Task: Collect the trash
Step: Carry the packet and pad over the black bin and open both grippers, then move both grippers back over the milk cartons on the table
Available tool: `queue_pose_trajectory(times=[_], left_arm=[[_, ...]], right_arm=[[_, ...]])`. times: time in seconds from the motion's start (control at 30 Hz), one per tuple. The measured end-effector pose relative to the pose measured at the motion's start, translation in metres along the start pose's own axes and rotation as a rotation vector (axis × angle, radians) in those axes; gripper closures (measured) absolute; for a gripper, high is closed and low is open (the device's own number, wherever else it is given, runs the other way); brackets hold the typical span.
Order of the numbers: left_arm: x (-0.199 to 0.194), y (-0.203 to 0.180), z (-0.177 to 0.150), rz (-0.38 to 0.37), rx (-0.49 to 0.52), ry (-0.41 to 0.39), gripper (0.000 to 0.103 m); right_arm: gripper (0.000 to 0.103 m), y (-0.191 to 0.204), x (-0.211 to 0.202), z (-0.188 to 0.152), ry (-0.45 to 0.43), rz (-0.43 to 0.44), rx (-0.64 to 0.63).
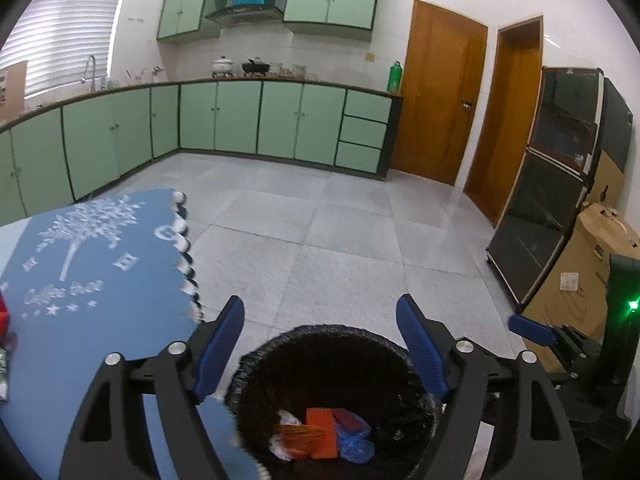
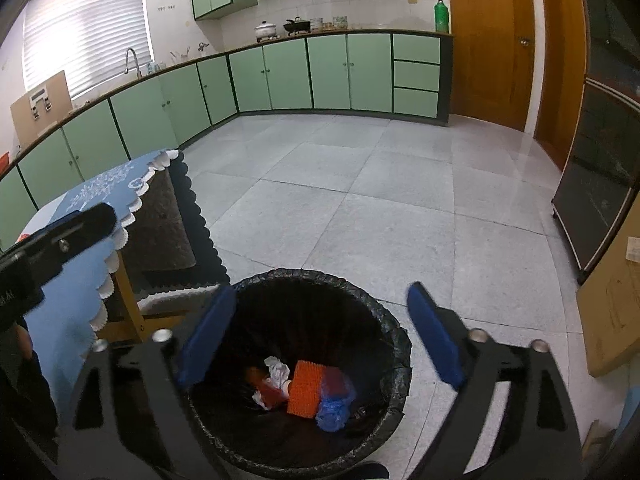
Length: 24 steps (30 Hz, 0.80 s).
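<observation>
Both our grippers hang over the bin, fingers spread wide and empty.
Our left gripper (image 1: 320,344) and right gripper (image 2: 320,336) flank the black-lined bin (image 2: 396,344) on the floor beside the counter's (image 1: 92,320) corner; the trash (image 2: 306,392) lies at its bottom.

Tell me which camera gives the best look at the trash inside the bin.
The right wrist view: it looks down into the bin, showing the trash sharply. The left wrist view catches the same trash lower, blurrier and partly cut off.
</observation>
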<state>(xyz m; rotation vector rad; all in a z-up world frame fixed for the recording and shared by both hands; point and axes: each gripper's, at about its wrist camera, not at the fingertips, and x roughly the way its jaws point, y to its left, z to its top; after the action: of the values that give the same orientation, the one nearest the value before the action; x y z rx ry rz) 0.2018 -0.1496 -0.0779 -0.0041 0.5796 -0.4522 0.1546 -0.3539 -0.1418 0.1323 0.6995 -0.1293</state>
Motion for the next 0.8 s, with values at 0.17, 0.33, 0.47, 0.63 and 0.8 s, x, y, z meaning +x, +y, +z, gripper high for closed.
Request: queue_pose_trajectory(times=[0.17, 0.33, 0.47, 0.63, 0.8], left_arm=[[-0.027, 0.02, 0.003, 0.058, -0.008, -0.037, 0.021], [-0.066, 0.05, 0.004, 0.137, -0.004, -0.082, 0.02], [-0.095, 0.079, 0.0, 0.215, -0.023, -0.105, 0.02], [-0.127, 0.121, -0.012, 0.324, -0.048, -0.12, 0.02], [-0.155, 0.164, -0.028, 0.433, -0.081, -0.115, 0.02]], right_arm=[[0.012, 0.011, -0.019, 0.005, -0.031, 0.031, 0.022], [0.012, 0.039, -0.039, 0.013, -0.08, 0.076, 0.004], [0.012, 0.074, -0.048, 0.02, -0.102, 0.13, -0.03], [0.012, 0.125, -0.052, 0.024, -0.111, 0.199, -0.084], [0.012, 0.172, -0.052, 0.019, -0.101, 0.257, -0.132]])
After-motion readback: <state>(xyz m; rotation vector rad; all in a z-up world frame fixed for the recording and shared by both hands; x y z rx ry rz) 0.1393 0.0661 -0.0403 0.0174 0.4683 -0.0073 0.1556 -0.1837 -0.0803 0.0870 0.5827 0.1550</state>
